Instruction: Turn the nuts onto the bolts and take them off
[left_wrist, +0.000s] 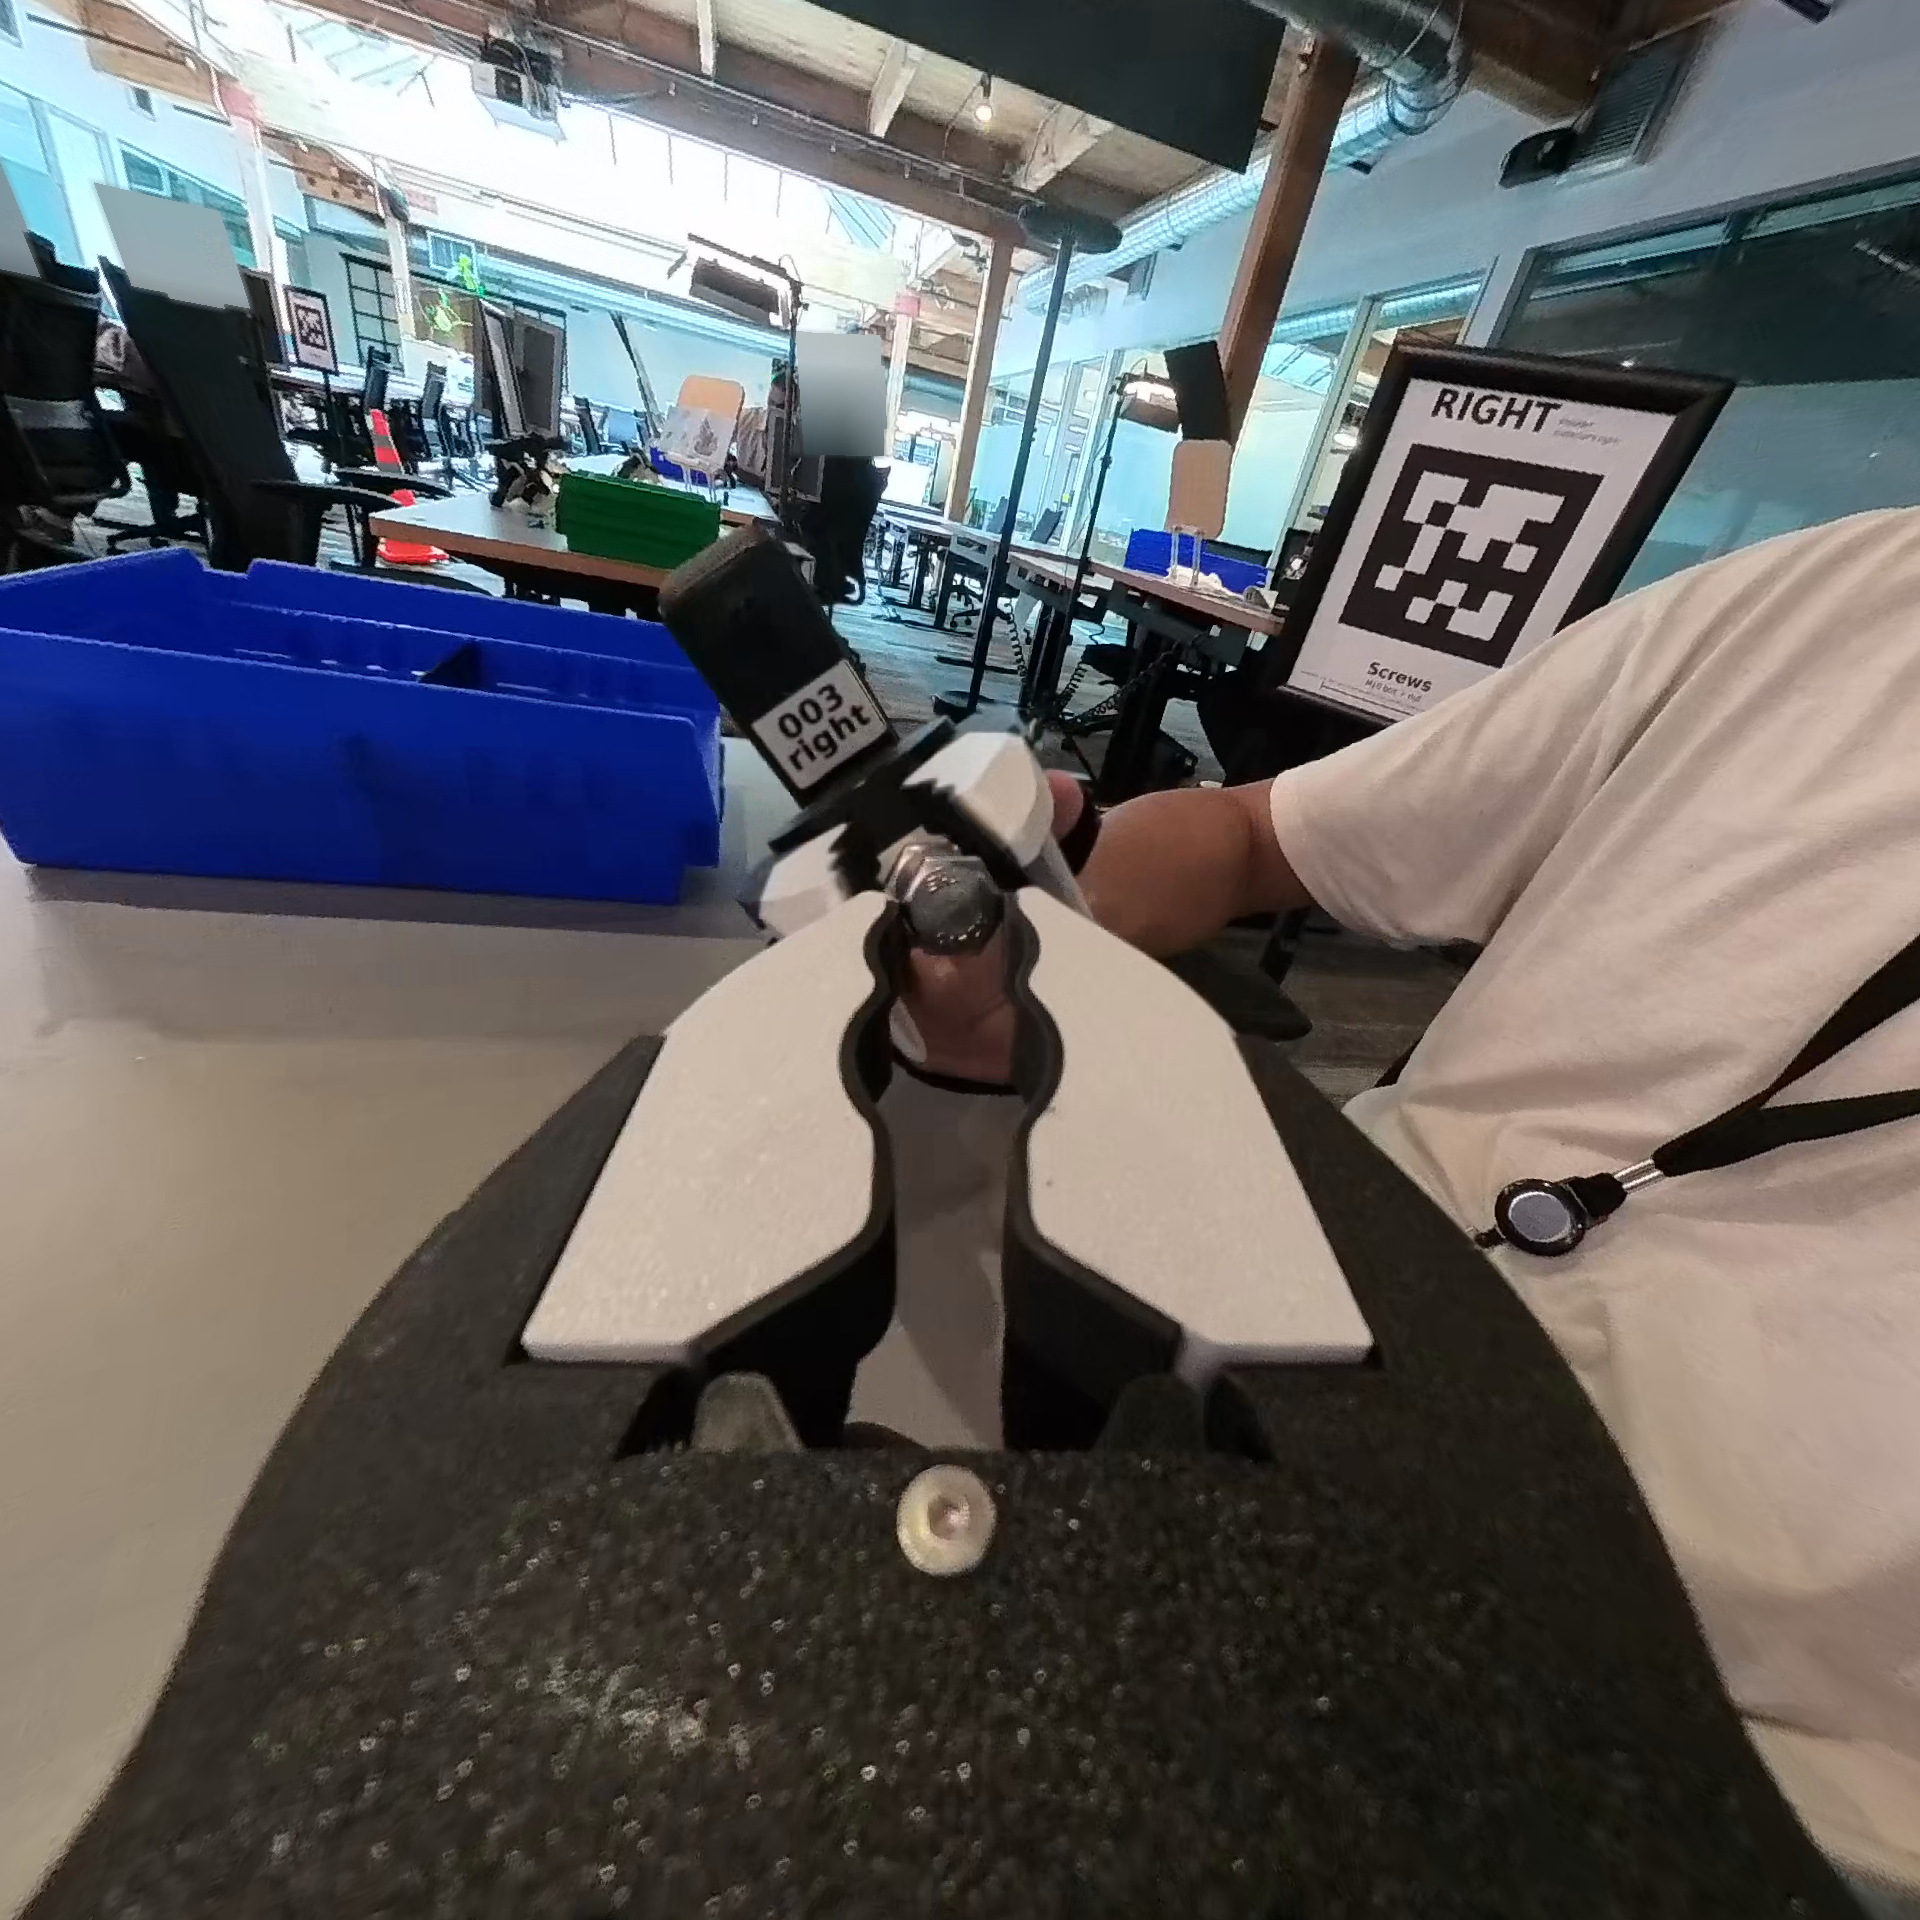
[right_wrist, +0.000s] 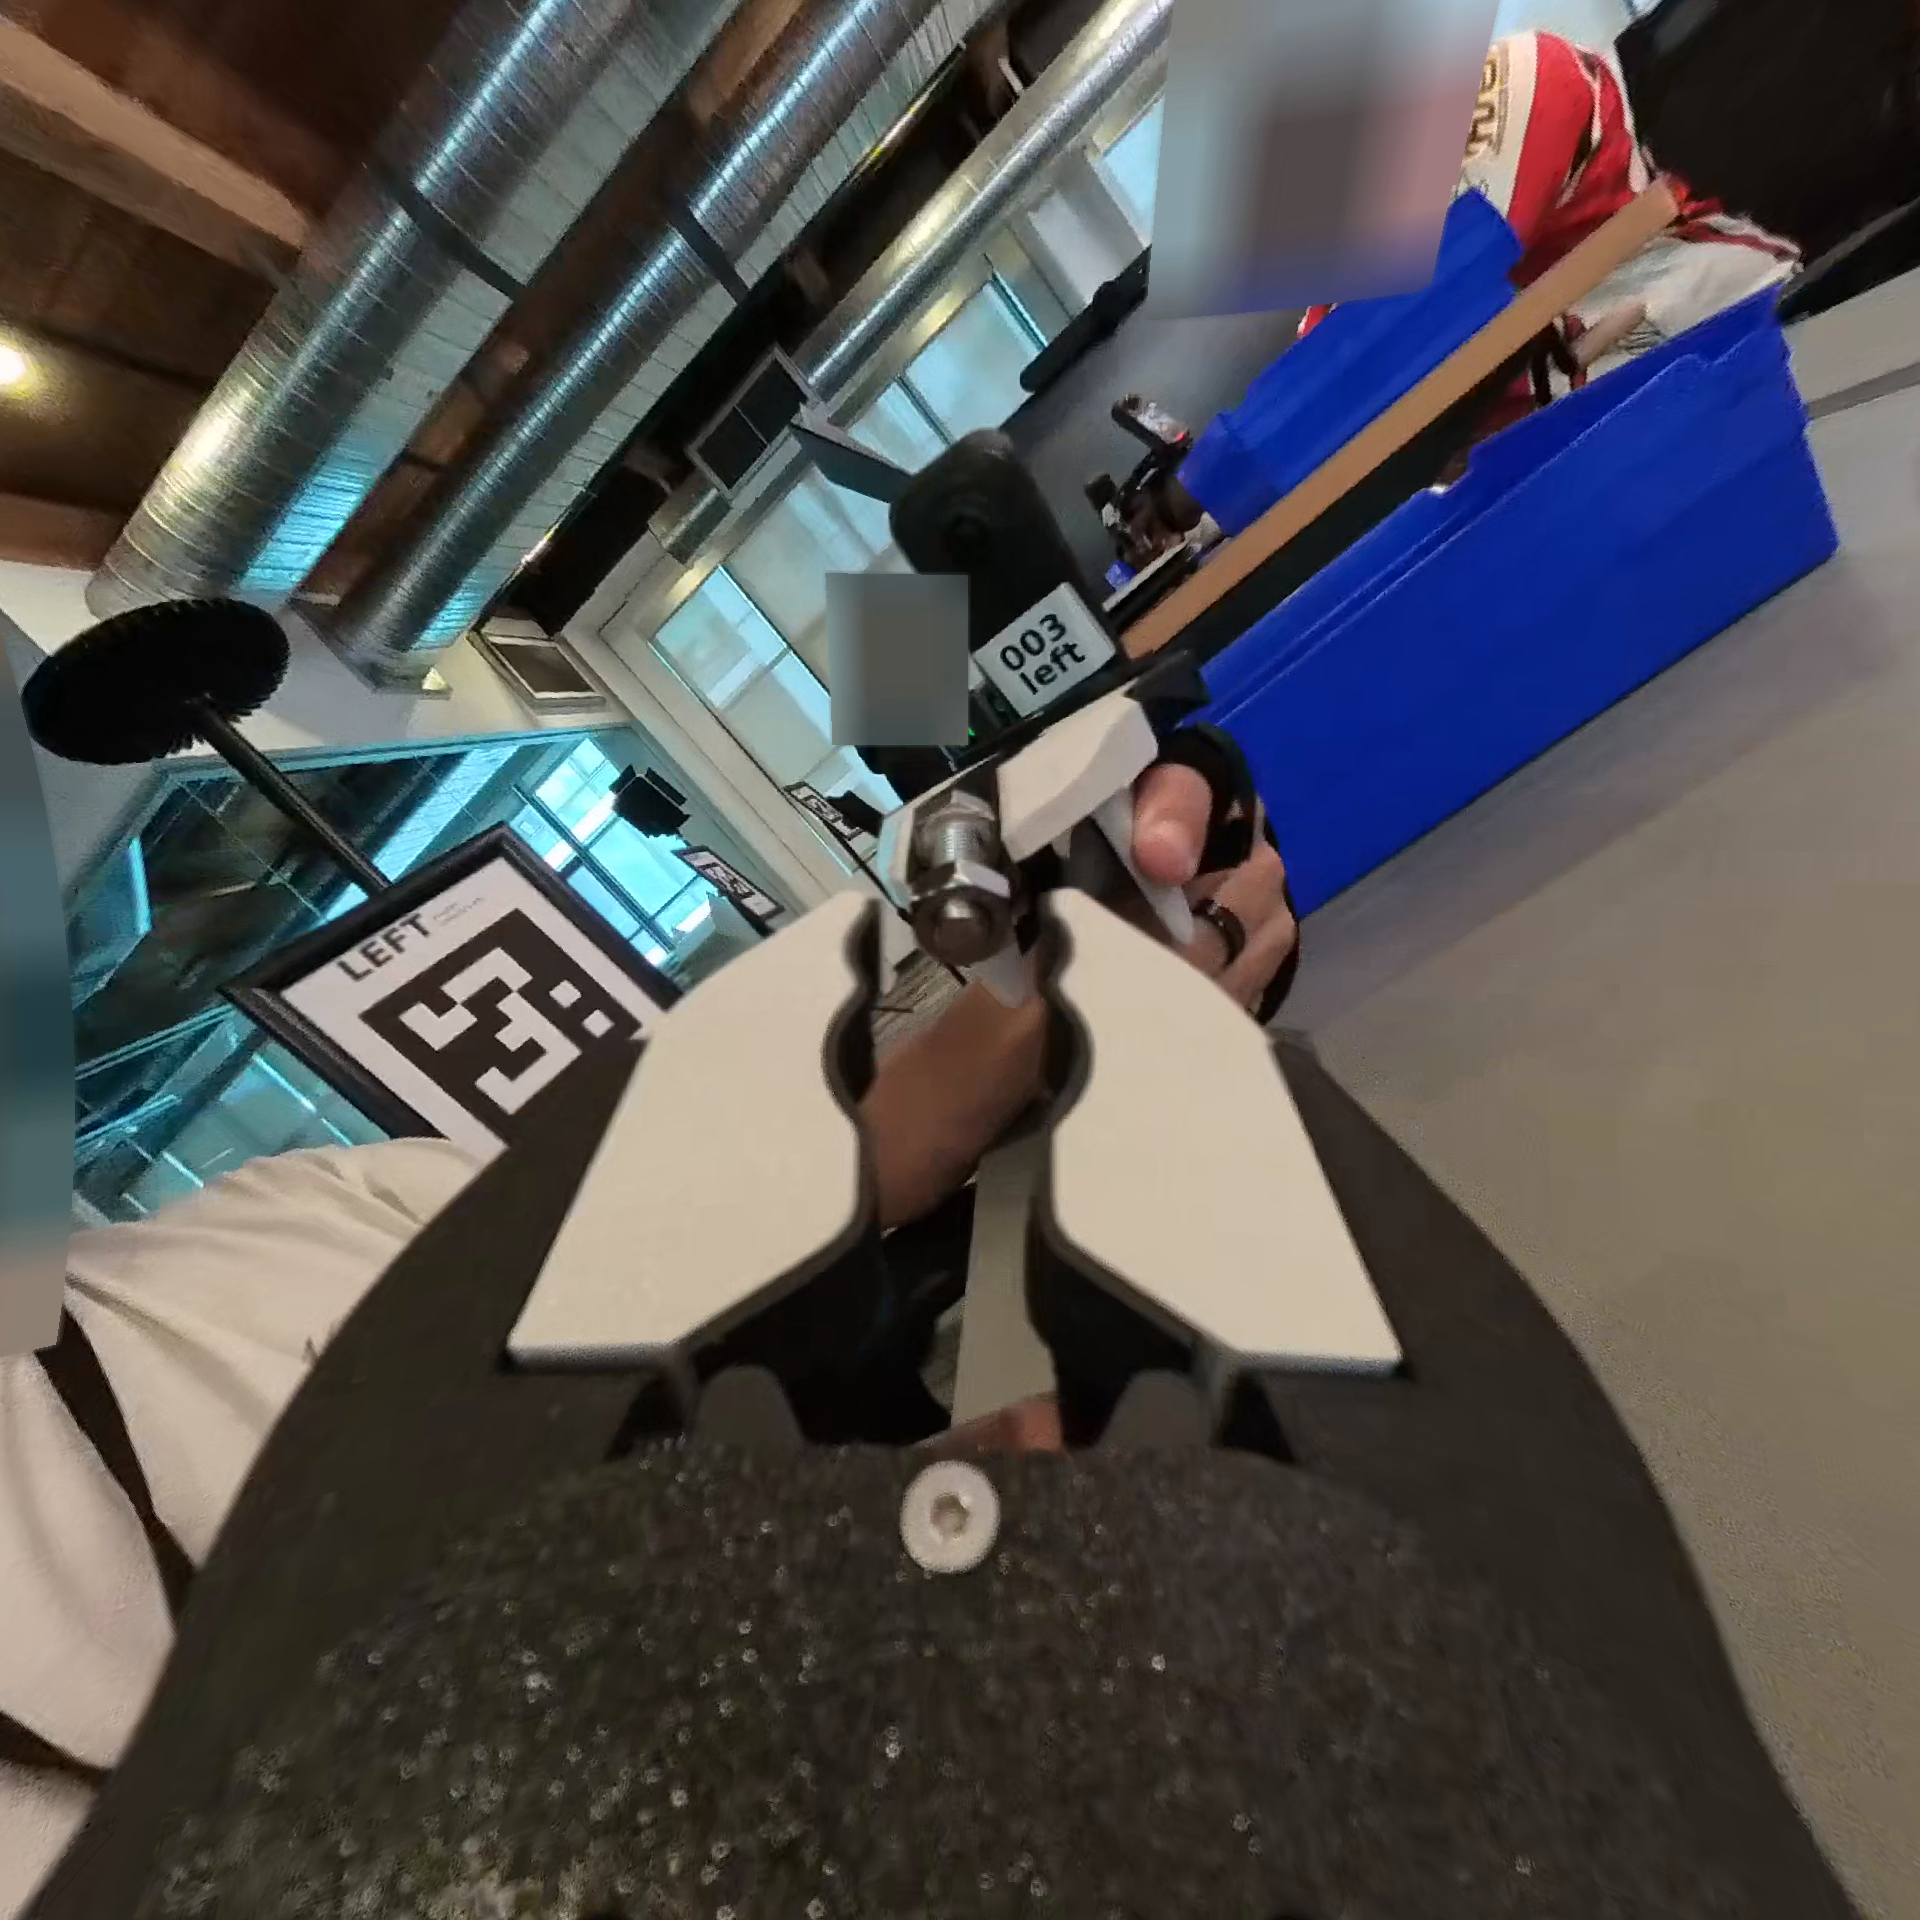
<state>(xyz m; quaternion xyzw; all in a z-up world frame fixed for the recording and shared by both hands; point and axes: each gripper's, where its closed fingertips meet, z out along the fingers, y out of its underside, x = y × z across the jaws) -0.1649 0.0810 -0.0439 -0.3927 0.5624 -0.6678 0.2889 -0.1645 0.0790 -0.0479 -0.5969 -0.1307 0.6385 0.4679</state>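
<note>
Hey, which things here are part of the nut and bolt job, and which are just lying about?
In the job: bolt, nut, left hand-held gripper, right hand-held gripper.

Lying about: blue bin, framed sign, green trays, office chair.

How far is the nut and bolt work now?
Done: the nut sits on the thread of the bolt. In hand: the left gripper holds the bolt, the right gripper grips the nut. Left: turning it fully on or off; which one, I cannot tell.
</note>
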